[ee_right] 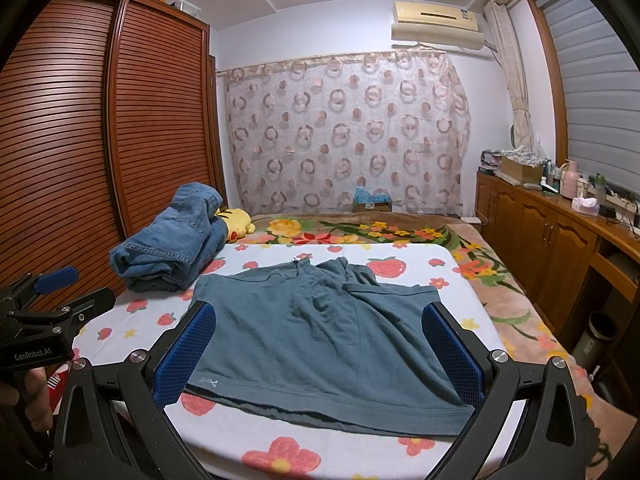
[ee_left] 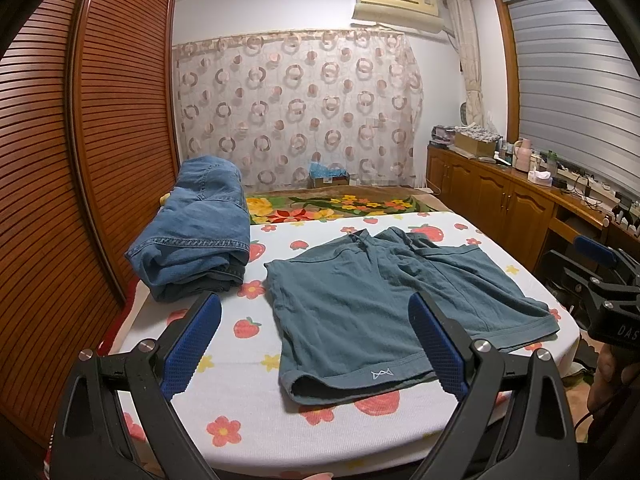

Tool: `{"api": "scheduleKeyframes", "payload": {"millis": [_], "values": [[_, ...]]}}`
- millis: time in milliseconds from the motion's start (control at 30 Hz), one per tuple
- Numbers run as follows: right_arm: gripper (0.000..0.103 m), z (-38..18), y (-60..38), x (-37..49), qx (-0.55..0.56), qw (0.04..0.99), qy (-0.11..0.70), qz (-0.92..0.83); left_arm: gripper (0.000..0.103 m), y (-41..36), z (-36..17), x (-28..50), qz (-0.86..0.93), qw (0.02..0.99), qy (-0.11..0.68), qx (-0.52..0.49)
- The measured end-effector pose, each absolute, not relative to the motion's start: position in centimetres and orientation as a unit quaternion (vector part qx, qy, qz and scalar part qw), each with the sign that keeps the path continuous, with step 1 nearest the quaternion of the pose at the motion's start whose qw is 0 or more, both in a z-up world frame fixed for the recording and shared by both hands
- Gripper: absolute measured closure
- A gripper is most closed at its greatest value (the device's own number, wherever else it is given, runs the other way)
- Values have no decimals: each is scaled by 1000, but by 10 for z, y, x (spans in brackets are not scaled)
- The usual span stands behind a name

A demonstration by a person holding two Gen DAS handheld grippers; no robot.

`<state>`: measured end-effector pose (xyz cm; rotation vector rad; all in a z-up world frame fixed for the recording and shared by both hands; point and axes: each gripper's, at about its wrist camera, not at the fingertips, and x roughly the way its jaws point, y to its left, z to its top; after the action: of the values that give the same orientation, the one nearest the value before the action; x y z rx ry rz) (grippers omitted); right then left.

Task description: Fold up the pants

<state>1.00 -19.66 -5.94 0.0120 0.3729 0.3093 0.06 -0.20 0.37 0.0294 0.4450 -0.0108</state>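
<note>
Left-wrist view first: teal shorts [ee_left: 384, 300] lie flat on a strawberry-print sheet [ee_left: 240, 360], waistband toward the far curtain [ee_left: 296, 108], leg hems toward the camera, so the length runs near to far. The left gripper [ee_left: 316, 344] hovers wide open and empty just above the near left hem. Folded jeans [ee_left: 196, 232] sit to the left by a slatted wardrobe [ee_left: 80, 140]. Right-wrist view: the right gripper [ee_right: 320, 352], likewise spread and empty, frames the shorts [ee_right: 320, 340] above their near hems; wooden cabinets [ee_right: 540, 236] line the right wall.
</note>
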Motion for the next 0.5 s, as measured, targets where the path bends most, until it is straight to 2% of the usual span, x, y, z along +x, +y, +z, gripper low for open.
{"api": "scheduleKeyframes", "payload": {"millis": [500], "values": [[0, -60, -195, 9, 5, 971, 185, 153, 8, -2, 3, 0, -5, 976, 219, 14]]}}
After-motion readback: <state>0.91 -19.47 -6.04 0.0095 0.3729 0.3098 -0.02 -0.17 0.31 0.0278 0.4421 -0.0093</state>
